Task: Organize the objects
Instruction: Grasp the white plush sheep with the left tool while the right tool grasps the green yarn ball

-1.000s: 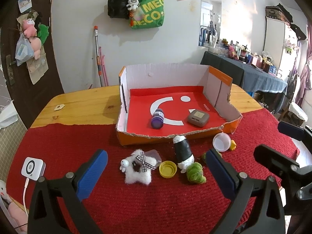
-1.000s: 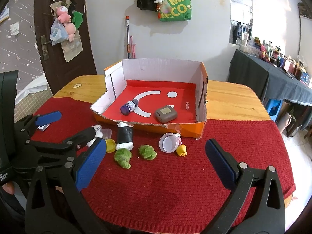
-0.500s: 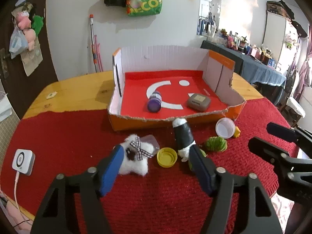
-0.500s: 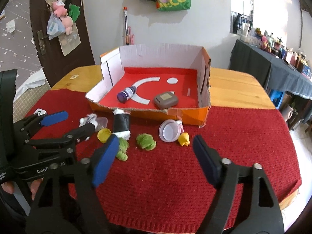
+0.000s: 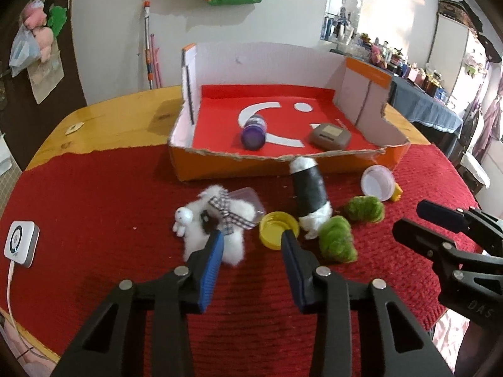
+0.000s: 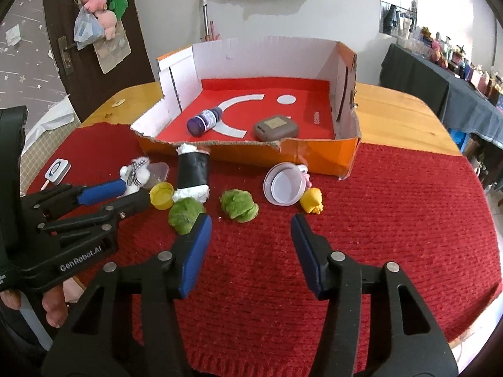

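Bottle (image 5: 254, 131) and case (image 5: 329, 136) in box (image 5: 251, 167); toys, caps remain on counter (image 5: 94, 194). Both hand-held grippers, left (image 5: 251, 245) and right (image 6: 250, 231), just narrowing, empty, grasping nothing.

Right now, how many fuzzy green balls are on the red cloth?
2: one green ball beside the black roll's white end, the other green ball in front of the clear cup.

1. I see the box (image 6: 317, 157) at the far side of the mat (image 6: 377, 251), a bottle (image 6: 204, 121) left and a case (image 6: 276, 128) right inside it.
2. Near the box's front wall lie a plush (image 5: 217, 223), cap (image 5: 278, 229), roll (image 5: 309, 193) and cup (image 6: 284, 187), left to right.
3. A charger (image 5: 20, 243) lies far left.
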The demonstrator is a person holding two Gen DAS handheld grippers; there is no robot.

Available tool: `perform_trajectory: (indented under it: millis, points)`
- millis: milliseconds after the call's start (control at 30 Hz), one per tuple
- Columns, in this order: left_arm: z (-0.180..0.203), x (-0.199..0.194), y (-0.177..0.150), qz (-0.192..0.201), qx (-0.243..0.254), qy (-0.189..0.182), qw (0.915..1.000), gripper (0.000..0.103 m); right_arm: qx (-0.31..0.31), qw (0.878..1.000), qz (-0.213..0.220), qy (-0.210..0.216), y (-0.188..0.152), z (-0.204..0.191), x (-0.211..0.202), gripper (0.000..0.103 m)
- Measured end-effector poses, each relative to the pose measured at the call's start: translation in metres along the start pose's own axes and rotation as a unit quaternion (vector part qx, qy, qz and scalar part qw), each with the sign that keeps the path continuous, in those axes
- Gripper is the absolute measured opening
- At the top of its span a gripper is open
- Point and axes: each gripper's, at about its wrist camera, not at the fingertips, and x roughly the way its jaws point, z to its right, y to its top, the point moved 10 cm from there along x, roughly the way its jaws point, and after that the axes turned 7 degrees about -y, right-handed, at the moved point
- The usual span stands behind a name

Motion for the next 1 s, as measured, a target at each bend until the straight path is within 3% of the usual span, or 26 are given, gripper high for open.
perform_trajectory:
  millis: [633, 933, 1000]
  points:
    - [-0.030, 0.014, 0.000, -0.009, -0.025, 0.012, 0.9996, 0.040, 0.008, 0.999, -0.033, 0.016, -0.003, -0.007, 0.039, 0.047]
    - [-0.034, 0.021, 0.004, -0.014, -0.027, 0.007, 0.9995, 0.040, 0.008, 0.999, -0.040, 0.026, 0.003, -0.013, 0.051, 0.039]
    - [-0.034, 0.022, 0.005, -0.014, -0.028, 0.004, 0.9995, 0.040, 0.008, 0.999, -0.041, 0.028, 0.004, -0.013, 0.052, 0.033]
